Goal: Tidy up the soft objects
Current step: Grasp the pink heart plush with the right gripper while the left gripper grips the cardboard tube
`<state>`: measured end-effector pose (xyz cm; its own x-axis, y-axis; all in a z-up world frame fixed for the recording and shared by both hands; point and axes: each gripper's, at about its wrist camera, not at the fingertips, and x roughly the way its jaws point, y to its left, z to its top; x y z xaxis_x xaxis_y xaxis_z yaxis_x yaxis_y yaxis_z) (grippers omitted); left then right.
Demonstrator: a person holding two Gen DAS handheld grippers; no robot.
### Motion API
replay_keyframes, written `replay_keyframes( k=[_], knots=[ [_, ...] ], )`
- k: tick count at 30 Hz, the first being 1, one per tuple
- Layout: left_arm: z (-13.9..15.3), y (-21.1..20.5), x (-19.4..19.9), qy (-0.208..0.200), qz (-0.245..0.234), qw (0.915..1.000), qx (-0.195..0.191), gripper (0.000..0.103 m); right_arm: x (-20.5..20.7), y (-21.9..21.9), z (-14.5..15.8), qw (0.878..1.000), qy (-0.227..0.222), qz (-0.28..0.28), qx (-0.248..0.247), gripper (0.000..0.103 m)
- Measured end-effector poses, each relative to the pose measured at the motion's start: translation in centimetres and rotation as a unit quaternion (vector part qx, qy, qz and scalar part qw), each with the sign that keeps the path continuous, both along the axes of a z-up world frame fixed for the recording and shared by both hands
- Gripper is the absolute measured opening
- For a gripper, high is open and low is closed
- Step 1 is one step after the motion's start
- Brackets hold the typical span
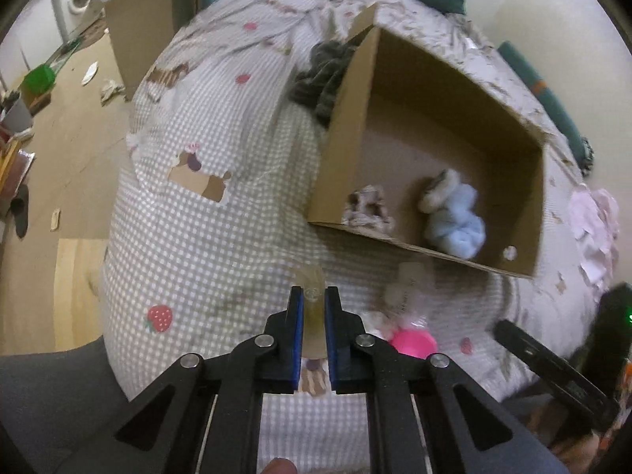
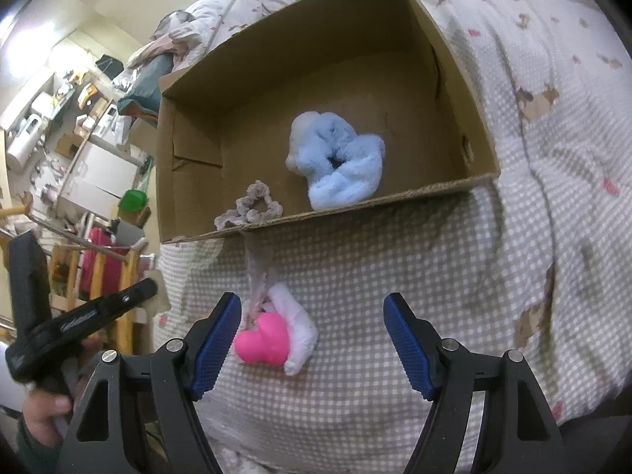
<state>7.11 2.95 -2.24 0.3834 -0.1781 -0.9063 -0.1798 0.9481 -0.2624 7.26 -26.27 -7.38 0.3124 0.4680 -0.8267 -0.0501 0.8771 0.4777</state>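
An open cardboard box (image 2: 395, 193) lies on the checked bedcover and holds a fluffy light-blue scrunchie (image 2: 339, 162) and a small grey-pink scrunchie (image 2: 252, 207). It also shows in the left wrist view (image 1: 343, 166) with both scrunchies inside. A bright pink soft heart with white fluffy trim (image 2: 268, 341) lies on the bed in front of the box. My right gripper (image 2: 312, 339) is open, and the pink heart sits by its left finger. My left gripper (image 1: 314, 316) is shut on a thin translucent strip (image 1: 312, 300). The pink heart (image 1: 412, 341) lies to its right.
A dark grey fleece (image 1: 320, 79) lies beside the box's far side. Pale pink clothes (image 1: 596, 229) lie at the right of the bed. The bed's edge drops to a cluttered floor (image 1: 59, 118) on the left. The left gripper's body (image 2: 79, 316) shows at the right view's left.
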Motion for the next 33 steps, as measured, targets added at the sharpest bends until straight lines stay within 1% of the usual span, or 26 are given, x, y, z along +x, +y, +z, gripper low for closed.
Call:
replay_keyframes(
  k=[3,5,7,8,9,10,11,14,17,19,24,26,29,32,33],
  knots=[
    [1.1,-0.1,-0.9,-0.008,-0.013,0.9999,0.000,0.009,0.0,0.2,-0.3,1.000,0.012,0.005,0.021,0.079],
    [0.6,0.1,-1.5,-0.004,-0.015,0.9999,-0.002,0.009,0.0,0.7,-0.5,0.999,0.018,0.017,0.040,0.078],
    [-0.3,0.1,-1.7,0.007,-0.012,0.9998,-0.012,0.009,-0.1,1.1,-0.8,0.997,0.026,0.028,0.067,0.068],
    [-0.8,0.1,-1.7,0.012,-0.009,0.9997,-0.018,0.009,0.0,1.4,-1.1,0.995,0.036,0.038,0.087,0.057],
    [-1.4,0.2,-1.7,0.020,-0.005,0.9994,-0.029,0.009,0.1,1.7,-1.4,0.993,0.045,0.045,0.102,0.053],
    [-1.8,0.1,-1.8,0.024,-0.003,0.9991,-0.035,0.009,0.1,2.0,-1.7,0.991,0.051,0.051,0.111,0.053],
    [-2.1,0.0,-1.7,0.028,-0.001,0.9988,-0.039,0.009,0.2,2.3,-1.8,0.991,0.054,0.055,0.108,0.053],
    [-2.9,-0.1,-1.4,0.038,0.002,0.9980,-0.051,0.009,1.1,3.7,-2.5,0.994,0.055,0.068,0.061,0.053],
    [-3.0,-0.2,-1.0,0.034,0.004,0.9987,-0.038,0.009,2.1,4.9,-3.3,0.993,0.060,0.085,0.049,0.053],
    [-3.2,-0.1,-0.8,0.034,0.007,0.9990,-0.030,0.009,2.3,5.5,-3.6,0.992,0.063,0.091,0.052,0.053],
    [-3.9,0.2,-0.7,0.045,0.012,0.9985,-0.028,0.009,2.1,7.4,-4.0,0.990,0.056,0.129,0.027,0.053],
    [-3.9,0.1,-0.6,0.043,0.013,0.9987,-0.026,0.009,1.9,8.1,-4.4,0.988,0.061,0.142,0.021,0.053],
    [-4.0,0.0,-0.5,0.042,0.012,0.9988,-0.021,0.009,1.0,9.5,-4.8,0.983,0.055,0.175,-0.025,0.053],
    [-4.2,-0.1,-0.4,0.044,0.012,0.9989,-0.015,0.009,-0.2,10.5,-4.7,0.977,0.042,0.202,-0.053,0.053],
    [-4.2,-0.1,-0.4,0.043,0.012,0.9989,-0.012,0.009,-0.4,10.7,-4.7,0.976,0.042,0.207,-0.055,0.053]
  ],
)
